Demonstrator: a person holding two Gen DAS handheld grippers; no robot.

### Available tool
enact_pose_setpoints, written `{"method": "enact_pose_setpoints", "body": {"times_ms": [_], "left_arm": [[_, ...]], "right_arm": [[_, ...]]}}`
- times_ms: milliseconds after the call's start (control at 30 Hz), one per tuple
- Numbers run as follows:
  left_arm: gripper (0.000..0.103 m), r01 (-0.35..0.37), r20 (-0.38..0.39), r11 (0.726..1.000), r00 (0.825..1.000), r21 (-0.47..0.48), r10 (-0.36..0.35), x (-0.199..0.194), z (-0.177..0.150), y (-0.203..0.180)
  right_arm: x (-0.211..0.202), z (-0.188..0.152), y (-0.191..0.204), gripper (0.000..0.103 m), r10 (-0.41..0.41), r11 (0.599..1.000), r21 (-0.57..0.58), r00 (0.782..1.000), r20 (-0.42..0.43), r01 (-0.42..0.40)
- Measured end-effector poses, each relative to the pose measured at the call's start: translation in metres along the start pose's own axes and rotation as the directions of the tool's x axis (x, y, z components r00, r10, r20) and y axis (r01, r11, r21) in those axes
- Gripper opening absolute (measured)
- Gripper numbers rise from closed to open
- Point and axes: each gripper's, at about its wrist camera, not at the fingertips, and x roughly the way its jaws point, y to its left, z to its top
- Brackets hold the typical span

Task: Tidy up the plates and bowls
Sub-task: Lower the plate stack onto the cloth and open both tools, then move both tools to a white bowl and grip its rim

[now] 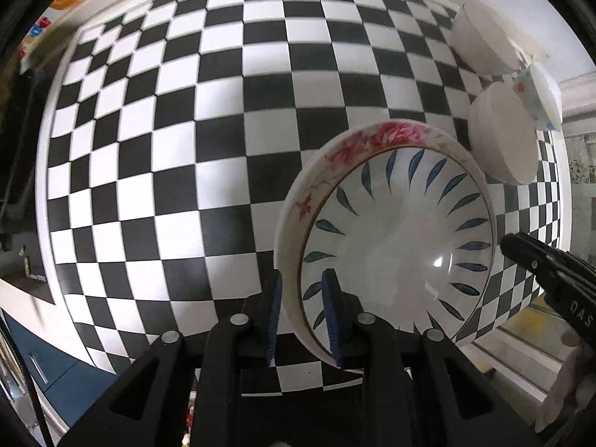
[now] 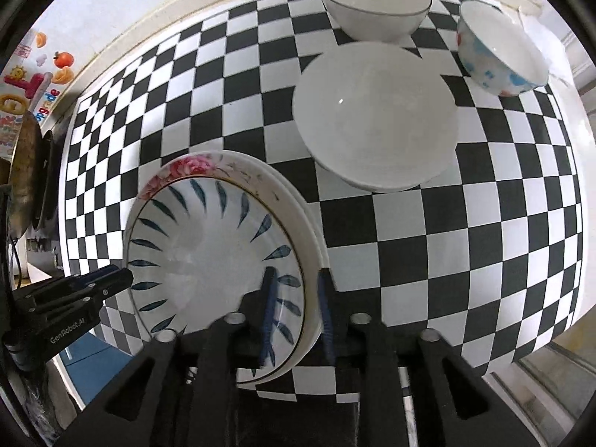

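The left gripper stood with its blue-padded fingers slightly apart, straddling the near rim of the stack of shallow white ceramic plates, one pad outside and one inside, neither clearly pressing. The right gripper straddled the opposite rim likewise, its jaws parted with visible clearance around the rim. The top plate bore blue leaf strokes; the one beneath showed a pink floral border. The stack rested on the black-and-white chequered tabletop, near its front edge. Beyond it stood a large plain white bowl, a gold-rimmed white bowl and a blue-patterned white bowl, all upright. Judged a release: both grippers should probably lift straight, pads clear of the rims, lest the stack shift.
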Motion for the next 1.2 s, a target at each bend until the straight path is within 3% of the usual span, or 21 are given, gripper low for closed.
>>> {"method": "enact_pose_setpoints", "body": {"times_ms": [133, 300, 367, 533, 600, 833, 1000, 1200], "left_arm": [[0.036, -0.026, 0.085, 1.000, 0.996, 0.010, 0.025, -0.022, -0.012, -0.004], [0.071, -0.029, 0.196, 1.000, 0.980, -0.008, 0.030, -0.057, -0.032, -0.009], [0.078, -0.020, 0.236, 1.000, 0.971, -0.011, 0.022, -0.070, -0.046, -0.012], [0.080, -0.026, 0.313, 1.000, 0.949, -0.015, 0.029, -0.110, -0.078, -0.023], [0.086, -0.026, 0.340, 0.999, 0.940, -0.018, 0.031, -0.123, -0.091, -0.028], [0.087, -0.041, 0.420, 0.999, 0.906, -0.015, 0.043, -0.173, -0.146, -0.038], [0.087, -0.025, 0.438, 1.000, 0.899, -0.004, 0.025, -0.193, -0.168, -0.042], [0.087, -0.017, 0.456, 1.000, 0.890, 0.003, 0.014, -0.207, -0.180, -0.040]], "right_arm": [[-0.014, -0.011, 0.007, 0.048, -0.010, 1.000, -0.022, 0.999, 0.039, 0.011], [-0.041, -0.033, 0.018, 0.072, 0.019, 0.999, -0.046, 0.994, 0.105, -0.014], [-0.056, -0.044, 0.021, 0.078, 0.022, 0.998, -0.058, 0.990, 0.136, -0.015], [-0.097, -0.075, 0.032, 0.083, 0.008, 0.995, -0.103, 0.977, 0.212, 0.015], [-0.117, -0.090, 0.037, 0.084, 0.011, 0.992, -0.127, 0.969, 0.248, 0.022], [-0.187, -0.136, 0.043, 0.085, 0.029, 0.987, -0.158, 0.932, 0.361, 0.031], [-0.224, -0.162, 0.042, 0.086, 0.037, 0.987, -0.159, 0.914, 0.405, 0.031], [-0.241, -0.176, 0.047, 0.086, 0.047, 0.983, -0.180, 0.912, 0.407, 0.029]]}}
